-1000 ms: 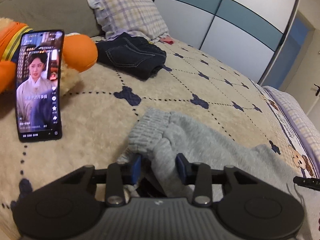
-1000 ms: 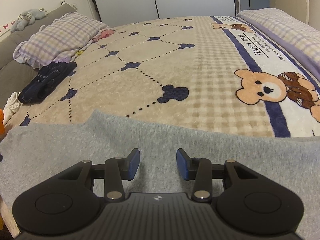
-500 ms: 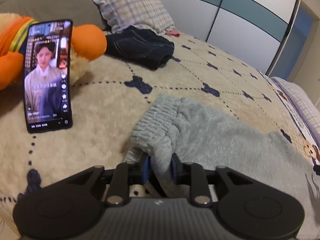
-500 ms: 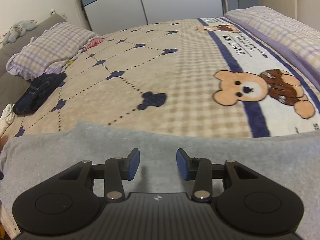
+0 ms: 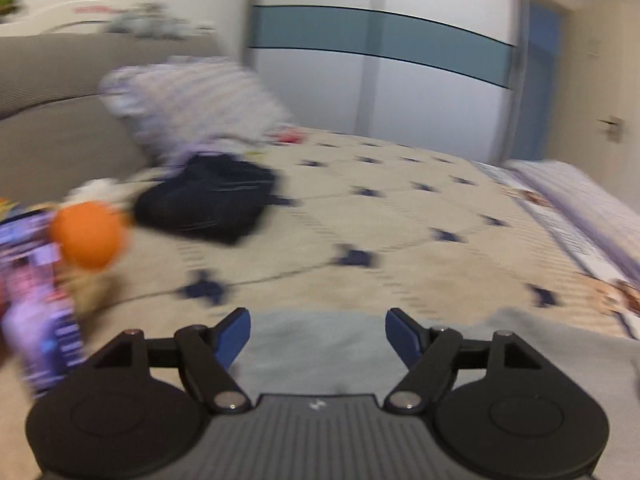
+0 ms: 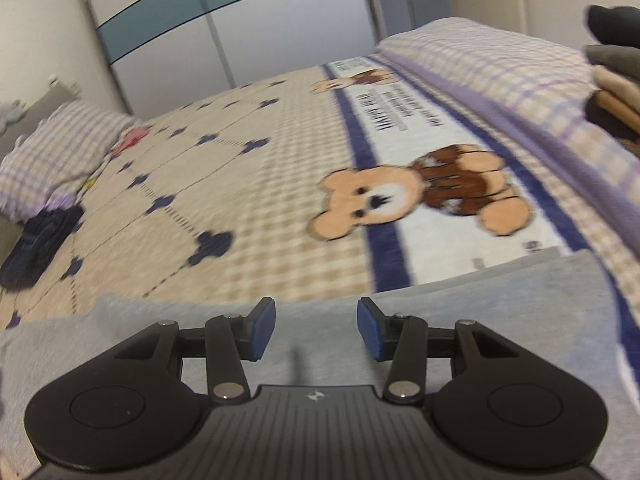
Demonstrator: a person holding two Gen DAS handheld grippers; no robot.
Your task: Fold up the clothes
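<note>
A grey garment [image 5: 320, 344] lies flat on the bed just beyond my left gripper [image 5: 318, 330], whose blue-padded fingers stand wide open with nothing between them. The view is blurred by motion. In the right wrist view the same grey garment [image 6: 500, 312] spreads across the near edge of the bed under my right gripper [image 6: 316, 326], which is open and empty above the cloth. A folded dark denim piece [image 5: 212, 200] rests further back near the pillow, also seen as dark denim [image 6: 36, 240] at the far left.
A phone [image 5: 36, 304] with a lit screen leans on an orange plush toy [image 5: 88, 236] at the left. A checked pillow [image 5: 192, 100] lies at the headboard. A stack of folded clothes [image 6: 612, 76] sits at the right on the purple checked quilt [image 6: 520, 80]. Wardrobe doors [image 5: 400, 80] stand behind.
My left gripper let go of the grey waistband, opened wide and tilted up; the bunched cloth now lies flat. The right gripper stayed open and swung slightly right.
</note>
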